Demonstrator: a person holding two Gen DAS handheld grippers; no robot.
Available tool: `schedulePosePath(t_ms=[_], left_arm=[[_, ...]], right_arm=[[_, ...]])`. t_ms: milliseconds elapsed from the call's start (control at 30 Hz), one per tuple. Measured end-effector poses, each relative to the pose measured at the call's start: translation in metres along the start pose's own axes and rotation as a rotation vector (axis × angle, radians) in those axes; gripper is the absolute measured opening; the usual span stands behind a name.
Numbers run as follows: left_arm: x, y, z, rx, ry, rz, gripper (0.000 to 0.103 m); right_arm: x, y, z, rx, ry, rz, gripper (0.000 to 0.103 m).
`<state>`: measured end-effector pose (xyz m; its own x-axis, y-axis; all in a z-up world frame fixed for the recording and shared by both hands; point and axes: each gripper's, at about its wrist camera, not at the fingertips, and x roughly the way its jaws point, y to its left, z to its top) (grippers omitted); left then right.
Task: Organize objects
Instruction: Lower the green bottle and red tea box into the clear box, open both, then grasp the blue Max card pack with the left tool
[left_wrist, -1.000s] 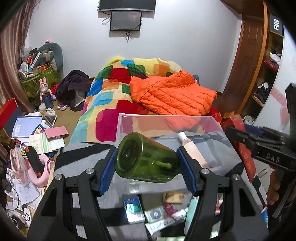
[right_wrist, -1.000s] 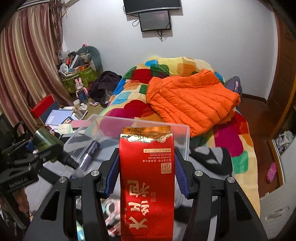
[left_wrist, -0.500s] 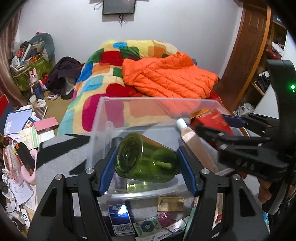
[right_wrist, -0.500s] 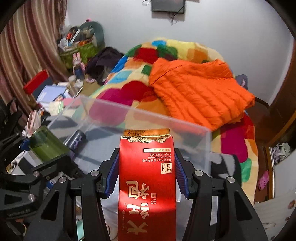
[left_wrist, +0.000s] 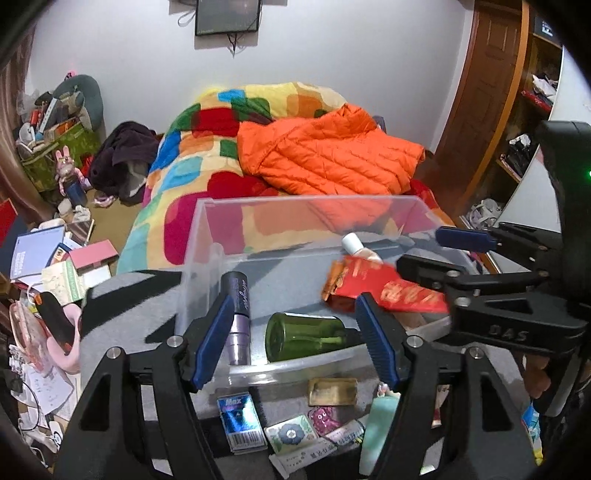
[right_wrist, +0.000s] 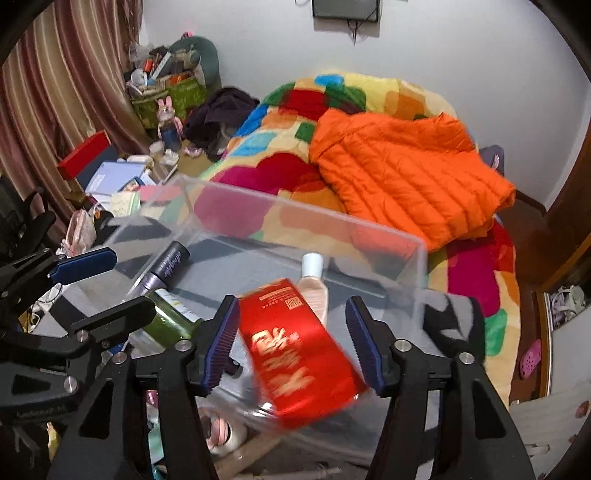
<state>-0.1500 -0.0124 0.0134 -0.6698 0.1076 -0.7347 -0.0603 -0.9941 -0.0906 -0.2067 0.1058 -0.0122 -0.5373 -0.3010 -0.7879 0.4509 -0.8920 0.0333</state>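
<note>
A clear plastic bin (left_wrist: 314, 201) (right_wrist: 295, 210) stands below both grippers. My left gripper (left_wrist: 295, 339) (right_wrist: 107, 291) hangs over its near wall, jaws opening. The green glass bottle (left_wrist: 306, 336) (right_wrist: 166, 317) lies on its side on the bin floor between the pads, free of them. My right gripper (right_wrist: 291, 343) (left_wrist: 421, 249) is over the bin's right part, jaws also opening. The red packet (right_wrist: 299, 350) (left_wrist: 384, 288) is blurred and tilted between its pads, dropping loose. A dark purple tube (left_wrist: 238, 306) (right_wrist: 162, 269) and a pale pink bottle (left_wrist: 358, 247) (right_wrist: 314, 284) lie in the bin.
Small items lie on the grey-and-black cloth before the bin: a blue box (left_wrist: 240, 421), a gold tin (left_wrist: 332, 391), a mint tube (left_wrist: 380, 417). Behind is a colourful quilt (left_wrist: 192, 166) with an orange jacket (left_wrist: 328, 155). Floor clutter at left, shelves at right.
Both grippers came forward and down over the bin and their jaws widened. The green bottle left the left pads and lies in the bin. The red packet tipped out of the right pads.
</note>
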Motion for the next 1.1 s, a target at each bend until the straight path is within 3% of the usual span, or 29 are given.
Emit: schedulePosePath(t_ms=[267, 500, 867, 1100], left_arm=[[-0.044, 0.004, -0.007, 0.002, -0.079, 0.021, 0.087], [-0.054, 0.015, -0.039, 0.000, -0.046, 0.044, 0.091], [-0.026, 0.045, -0.098, -0.070, 0.094, 0.100, 0.091], [-0.010, 0.062, -0.091, -0.118, 0.113, 0.129, 0.091]], right_arm=[[-0.049, -0.001, -0.015, 0.014, -0.098, -0.018, 0.065], [-0.072, -0.003, -0.049, 0.061, -0.126, -0.033, 0.073], [-0.051, -0.021, -0.109, 0.207, -0.018, -0.012, 0.074], [-0.019, -0.024, -0.131, 0.313, 0.066, 0.029, 0.074]])
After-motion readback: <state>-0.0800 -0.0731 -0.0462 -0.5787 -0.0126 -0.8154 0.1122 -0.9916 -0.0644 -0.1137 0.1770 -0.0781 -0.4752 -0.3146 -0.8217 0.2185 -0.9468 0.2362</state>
